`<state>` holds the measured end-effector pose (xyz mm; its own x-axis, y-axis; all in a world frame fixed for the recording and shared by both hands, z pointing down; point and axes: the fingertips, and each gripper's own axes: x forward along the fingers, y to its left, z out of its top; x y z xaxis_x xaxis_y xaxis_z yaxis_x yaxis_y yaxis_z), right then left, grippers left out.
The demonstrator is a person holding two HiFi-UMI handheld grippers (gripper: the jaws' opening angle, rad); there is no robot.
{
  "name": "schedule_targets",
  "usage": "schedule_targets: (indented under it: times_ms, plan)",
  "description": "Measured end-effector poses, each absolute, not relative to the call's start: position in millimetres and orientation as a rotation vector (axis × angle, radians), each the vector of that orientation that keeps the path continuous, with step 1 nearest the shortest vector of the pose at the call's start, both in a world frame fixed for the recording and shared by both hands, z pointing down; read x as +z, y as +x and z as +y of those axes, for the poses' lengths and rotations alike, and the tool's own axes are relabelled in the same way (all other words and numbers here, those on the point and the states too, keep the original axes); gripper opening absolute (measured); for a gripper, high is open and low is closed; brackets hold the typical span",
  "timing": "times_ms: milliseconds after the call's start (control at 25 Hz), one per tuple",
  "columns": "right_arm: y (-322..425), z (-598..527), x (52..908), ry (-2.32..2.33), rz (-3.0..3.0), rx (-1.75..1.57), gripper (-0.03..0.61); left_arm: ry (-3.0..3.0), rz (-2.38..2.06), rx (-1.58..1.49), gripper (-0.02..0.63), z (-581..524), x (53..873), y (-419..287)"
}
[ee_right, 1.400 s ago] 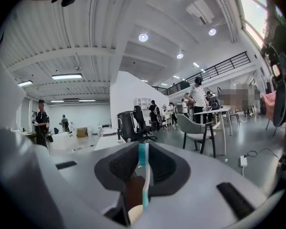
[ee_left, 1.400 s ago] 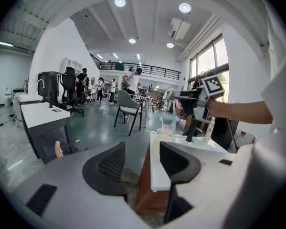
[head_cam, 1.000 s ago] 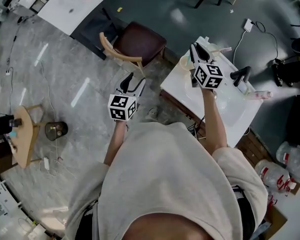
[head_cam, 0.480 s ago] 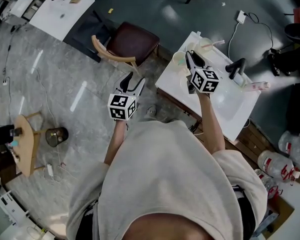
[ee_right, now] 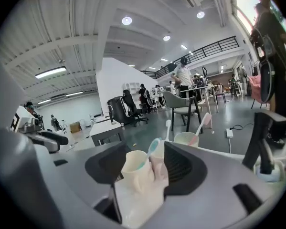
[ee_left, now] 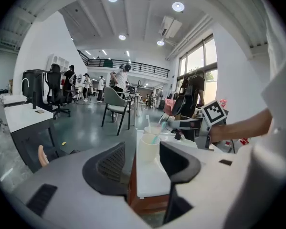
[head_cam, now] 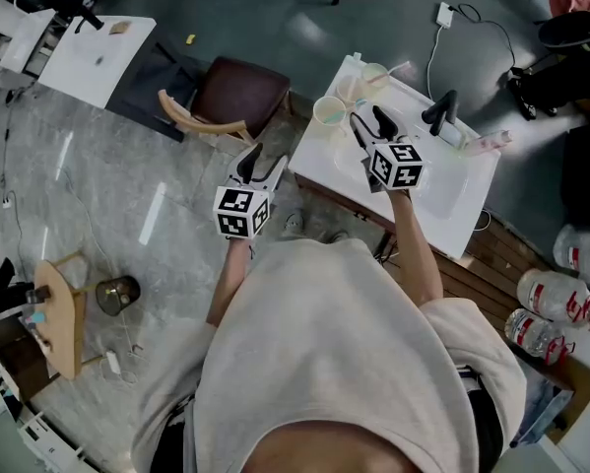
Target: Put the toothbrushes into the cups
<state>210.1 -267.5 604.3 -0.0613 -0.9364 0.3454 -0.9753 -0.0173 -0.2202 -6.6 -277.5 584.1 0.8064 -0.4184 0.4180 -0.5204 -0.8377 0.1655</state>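
Three cups stand at the far-left corner of the white sink counter (head_cam: 442, 215). The nearest, a cream cup (ee_right: 134, 170) (head_cam: 329, 111) (ee_left: 149, 147), holds a blue toothbrush (ee_right: 152, 149) (ee_left: 155, 138). Behind it, a pink cup (ee_right: 158, 168) carries a white toothbrush (ee_right: 167, 126), and a third cup (ee_right: 185, 138) (head_cam: 375, 74) a pink toothbrush (ee_right: 202, 123). My right gripper (head_cam: 365, 119) (ee_right: 145, 163) hangs just short of the cream cup; its jaws have just been opening and now stand wide, pressing on nothing. My left gripper (head_cam: 265, 158) (ee_left: 142, 160) is open and empty, beside the counter over the floor.
A black faucet (head_cam: 440, 113) rises behind the basin (head_cam: 442, 180), with a tube (head_cam: 487, 144) lying next to it. A brown chair (head_cam: 237, 92) stands left of the counter and a white desk (head_cam: 98, 57) further left. Water bottles (head_cam: 560, 308) lie at the right.
My right gripper has drawn back from the cups toward the basin and sunk a little, and its jaws have spread wide. The left gripper has shifted slightly.
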Motion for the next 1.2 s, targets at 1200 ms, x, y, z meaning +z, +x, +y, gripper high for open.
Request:
schedule_targets:
  times_ms: [1200]
  plan:
    - [274, -37, 577, 2.493, -1.529, 0.522, 0.005, 2.927, -0.329, 0.578, 0.033, -239, 577, 107]
